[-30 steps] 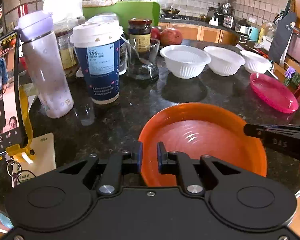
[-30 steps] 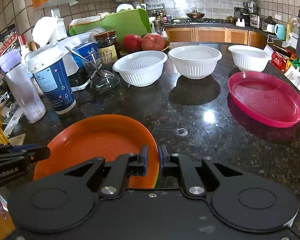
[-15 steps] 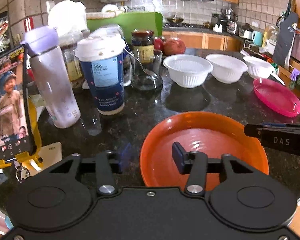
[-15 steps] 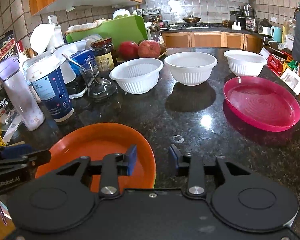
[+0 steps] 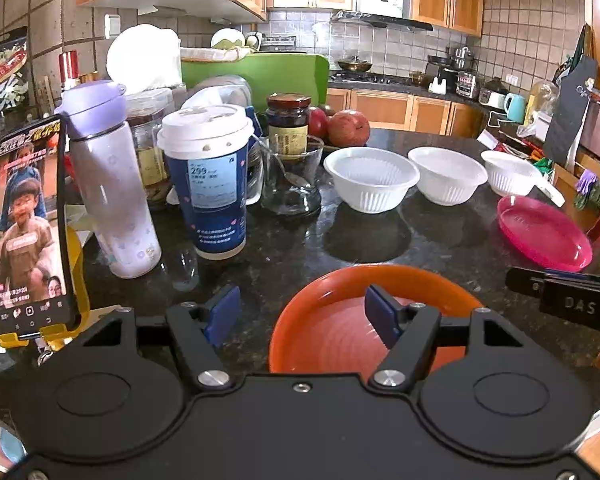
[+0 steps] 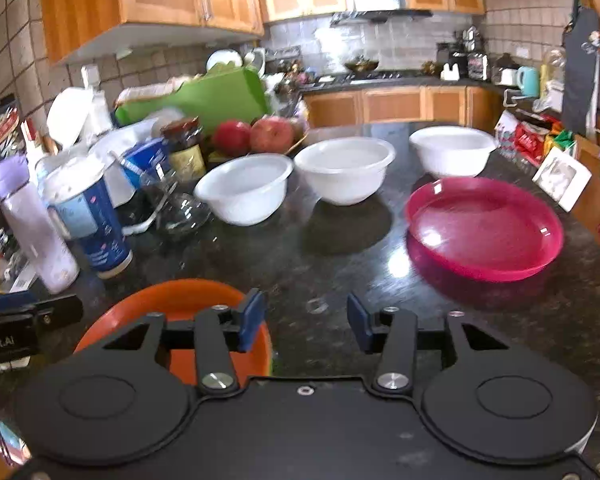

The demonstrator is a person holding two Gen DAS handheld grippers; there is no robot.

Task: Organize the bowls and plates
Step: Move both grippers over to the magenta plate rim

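Left wrist view: the left gripper (image 5: 302, 312) is hovering, fingers just opening wide, nothing held; the orange plate (image 5: 340, 332) is lying on the counter (image 5: 300, 248).

Right wrist view: the right gripper (image 6: 306, 322), also opening, is empty. Three white bowls (image 6: 246, 188) and the pink plate (image 6: 484, 228) are sitting unstacked.

Both cameras ride low and close over the near edge of the dark surface (image 5: 300, 240), looking down and across it toward the far cabinets. The left view sits further left; both share the orange plate (image 5: 340, 332) and white bowls (image 6: 344, 168).
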